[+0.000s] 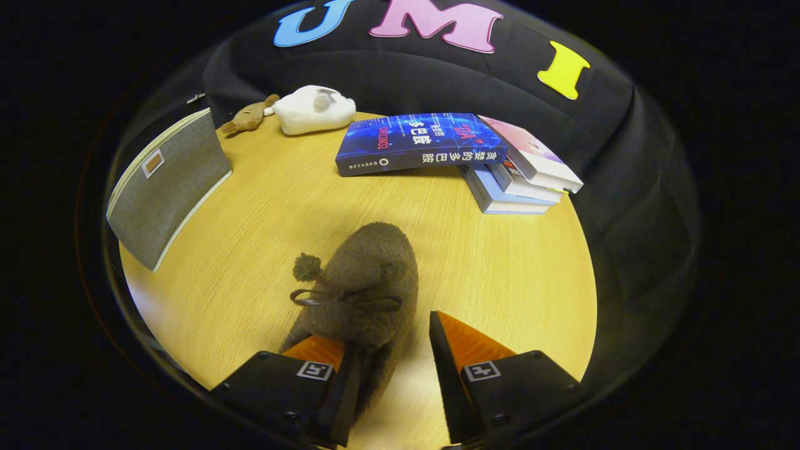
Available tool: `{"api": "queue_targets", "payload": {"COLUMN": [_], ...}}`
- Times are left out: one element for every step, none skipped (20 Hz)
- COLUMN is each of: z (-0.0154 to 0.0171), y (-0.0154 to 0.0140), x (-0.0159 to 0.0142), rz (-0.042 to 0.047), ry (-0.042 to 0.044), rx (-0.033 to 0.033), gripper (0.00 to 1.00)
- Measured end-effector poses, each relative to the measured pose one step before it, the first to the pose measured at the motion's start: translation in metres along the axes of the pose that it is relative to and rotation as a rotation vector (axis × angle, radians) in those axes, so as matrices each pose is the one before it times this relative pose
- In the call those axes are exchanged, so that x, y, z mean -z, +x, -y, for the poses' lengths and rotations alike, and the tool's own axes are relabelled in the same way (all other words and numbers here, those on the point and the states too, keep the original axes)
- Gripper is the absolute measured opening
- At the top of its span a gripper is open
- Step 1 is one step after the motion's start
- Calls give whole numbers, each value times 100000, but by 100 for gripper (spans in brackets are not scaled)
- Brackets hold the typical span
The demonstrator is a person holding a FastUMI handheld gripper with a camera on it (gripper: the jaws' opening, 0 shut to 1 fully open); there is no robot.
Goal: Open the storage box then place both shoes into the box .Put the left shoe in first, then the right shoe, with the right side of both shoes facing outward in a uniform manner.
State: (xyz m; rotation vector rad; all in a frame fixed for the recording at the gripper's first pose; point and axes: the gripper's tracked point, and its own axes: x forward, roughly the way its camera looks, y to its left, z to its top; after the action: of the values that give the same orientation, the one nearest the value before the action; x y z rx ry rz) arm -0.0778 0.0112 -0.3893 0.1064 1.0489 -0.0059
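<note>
My gripper [390,369] was low over the light wooden tabletop [512,269], fingers [465,340] spread apart, nothing clamped. The heel end of the fuzzy brown slipper-style shoe with a bow and pompom [365,284] sat in the gap between them. Its fabric looked close against the inner face of my left finger; the right finger stood clear of it, bare table showing between. I could not tell whether the left one pressed on it.

The shoe's long axis ran straight away from me, heel between the fingers, toe pointing ahead and slightly left. So the fingers straddled its width, not its length. I judged a squeeze here would take it across the heel sides. Which shoe of the pair it was, I could not say.

Beyond the toe, well apart: a grey fabric-covered flat panel with pale edging [167,187] off to the left, possibly the storage box or its lid, uncertain. Farther back, a stack of books topped by a blue glossy one [419,142], and at the table's far edge a white plush toy [312,109] beside a small brown plush toy [249,117].
</note>
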Motion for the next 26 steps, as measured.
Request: {"api": "queue_targets", "payload": {"z": [-137,-160,65,480,437,-7,339,243,265,36,-64,-131,-292,-459,-744,-993,-1093,-1300,-1363,-1586,-1600,-1781,-1709,-1656,-1721,-1754], "y": [407,411,7,291,-107,-130,-114,-430,-518,-732,-763,-995,-1059,-1203,-1274,-1237,-1260,-1166,-1022,-990,-807,-677,-583,-397,-213,0], "x": [43,54,-122,-51,49,44,38,-219,-229,-378,-313,-500,-620,-677,-874,-1179,-1199,-1359,-1363,-1381,-1263,-1272,-1182,-1175,-838,-835], "rz": [-735,-819,-91,687,-205,-270,-554,392,770,894,538,832,804,1089,1530,2077,2122,2263,2431,1816,1608,1712,1090,651,748,482], "ry": [472,220,67,23,1357,2064,1991,2289,2169,2351,1942,1612,1523,1934,1726,785,137,-415,-603,-629,-116,167,315,522,750,915], "rx": [42,161,896,2913,1511,304,999,836,845,87,-150,-316,-327,-615,-1212,-1486,-1426,-1688,-1547,-1679,-2027,-2263,-1885,-1306,-1514,-1673], "gripper": [55,44,33,26,17,8,5,5,5,5,5,5,5,5,5,5,5,5,5,5,5,5,5,5,5,5]}}
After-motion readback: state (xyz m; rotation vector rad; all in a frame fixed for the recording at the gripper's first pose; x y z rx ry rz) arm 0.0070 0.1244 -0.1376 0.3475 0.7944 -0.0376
